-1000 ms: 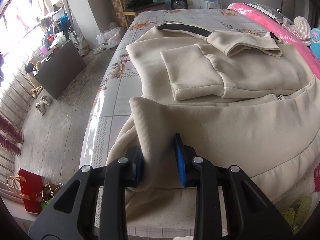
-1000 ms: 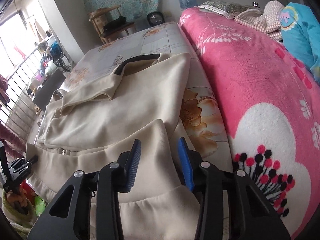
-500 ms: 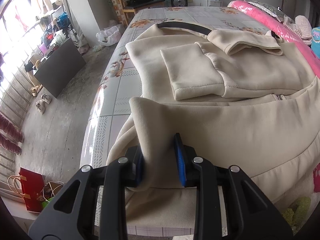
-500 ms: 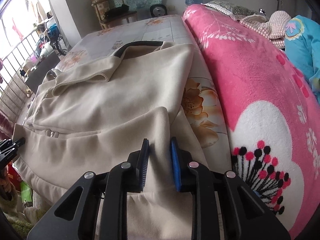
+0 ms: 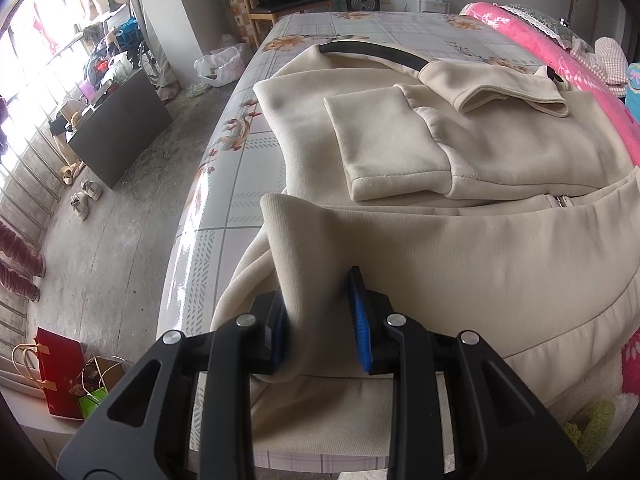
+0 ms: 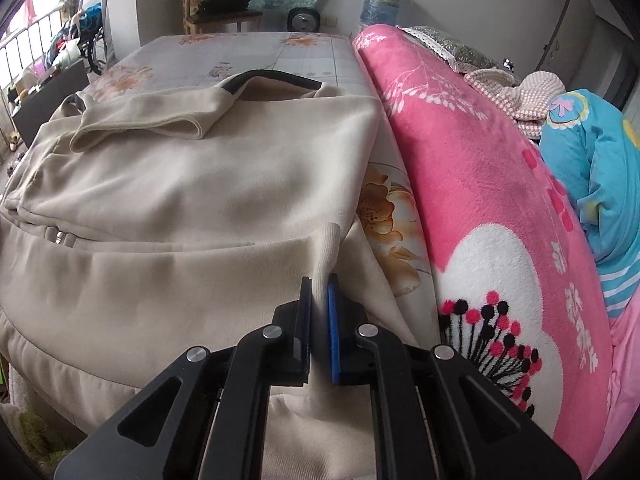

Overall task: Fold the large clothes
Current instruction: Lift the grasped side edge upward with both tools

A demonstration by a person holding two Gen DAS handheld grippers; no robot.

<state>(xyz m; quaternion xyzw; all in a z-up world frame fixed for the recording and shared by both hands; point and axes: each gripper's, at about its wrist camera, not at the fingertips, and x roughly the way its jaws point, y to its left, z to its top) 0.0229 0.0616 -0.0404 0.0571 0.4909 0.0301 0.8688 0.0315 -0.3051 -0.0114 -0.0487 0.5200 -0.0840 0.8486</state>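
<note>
- My left gripper [image 5: 320,312] is closed on a thick bunch of the jacket [image 5: 460,252] at its near left hem corner; the cloth fills the gap between the pads, so jaws are only part closed.
- My right gripper [image 6: 319,312] is pinched almost fully on a thin ribbed edge at the near right hem corner.
- Jacket lies flat on the bed [image 5: 236,184], collar [image 5: 376,50] far from me, both sleeves [image 5: 384,148] already folded in across the chest. Hem half is raised toward me, draping over the near bed edge.
- Step in hand, I reckon: bring hem up to collar, i.e. fold in half lengthwise.
- To do it well:
  - lift both corners together, same height, so the hem stays a straight line btwn grippers.
  - keep light tension across; slack in the middle will sag and crease.
  - carry forward over the sleeves w/o dragging them; clear the upper sleeve cuff [image 5: 516,100], which stands up a bit.
  - land corners square on the shoulders, just short of the collar.
- Left grab looks bulky, prob. more than one layer, tho I can't tell from the wrist view; if the under layer is caught, the fold will pull crooked.
- Right side runs close to the pink blanket [image 6: 480,184]; keep the corner off it so the edge doesn't snag.
- Release only once cloth lies flat.
</note>
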